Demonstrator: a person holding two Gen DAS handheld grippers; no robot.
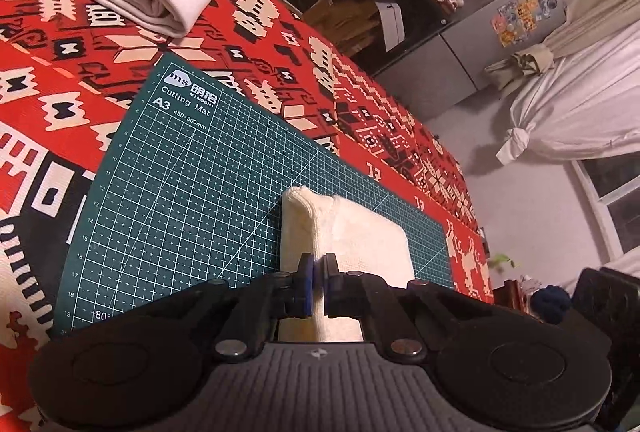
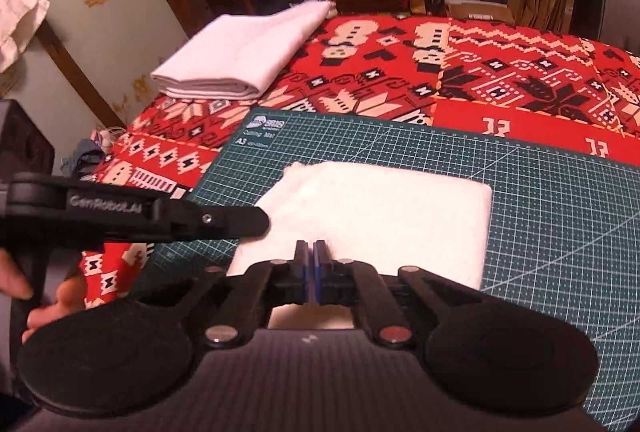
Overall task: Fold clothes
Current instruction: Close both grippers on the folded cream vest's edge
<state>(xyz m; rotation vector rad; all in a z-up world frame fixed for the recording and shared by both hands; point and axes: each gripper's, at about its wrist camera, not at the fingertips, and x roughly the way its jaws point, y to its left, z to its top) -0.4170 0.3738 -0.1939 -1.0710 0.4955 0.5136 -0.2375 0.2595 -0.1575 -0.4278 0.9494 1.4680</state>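
Cream folded cloth (image 1: 352, 232) on green cutting mat (image 1: 192, 192) — left hand-held gripper (image 1: 319, 284) pinching it, right hand-held gripper (image 2: 311, 272) closed.

Towel (image 1: 352, 236) near edge hidden behind gripper body; cutting mat (image 2: 560, 192) cropped at right frame edge

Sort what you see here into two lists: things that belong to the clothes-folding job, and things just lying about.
Job:
cream fluffy folded cloth
white smooth folded garment
left claw
right claw

Lying about:
green gridded cutting mat
red patterned woven tablecloth
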